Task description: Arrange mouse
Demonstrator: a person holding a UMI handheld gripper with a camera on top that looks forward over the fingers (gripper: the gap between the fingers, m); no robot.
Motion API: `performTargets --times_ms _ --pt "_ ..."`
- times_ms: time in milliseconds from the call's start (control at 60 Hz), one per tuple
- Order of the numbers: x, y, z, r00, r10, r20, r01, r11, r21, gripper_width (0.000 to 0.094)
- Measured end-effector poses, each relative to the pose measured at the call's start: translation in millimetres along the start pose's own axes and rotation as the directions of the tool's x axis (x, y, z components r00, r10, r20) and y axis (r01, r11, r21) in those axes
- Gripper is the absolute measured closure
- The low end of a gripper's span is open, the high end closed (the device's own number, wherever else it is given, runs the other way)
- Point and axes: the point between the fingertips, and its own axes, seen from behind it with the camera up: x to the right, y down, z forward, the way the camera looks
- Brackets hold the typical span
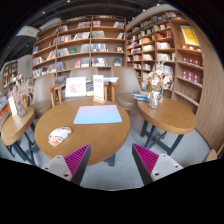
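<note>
A round wooden table (100,135) stands just ahead of my fingers. A pale blue rectangular mat (98,114) lies at its middle. A small white and orange mouse (60,134) lies on the table's left part, left of the mat and apart from it. My gripper (112,160) is open and empty. Its magenta pads are wide apart at the table's near edge. The left fingertip (75,158) is near the mouse but short of it.
Another round table (170,112) with small items stands to the right, and a third table (14,125) with books to the left. Chairs (75,88) stand behind the middle table. Bookshelves (90,45) line the back and right walls.
</note>
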Motion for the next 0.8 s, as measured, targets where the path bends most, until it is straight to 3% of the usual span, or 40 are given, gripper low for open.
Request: performTargets --times_ms 350,800 --pt "-23.0 13.0 10.5 0.999 -0.039 0.002 0.039 0.999 -0.008 0.0078" --pt "-132.9 32.5 19.4 0.979 -0.144 0.144 0.151 0.988 -0.033 0.0079"
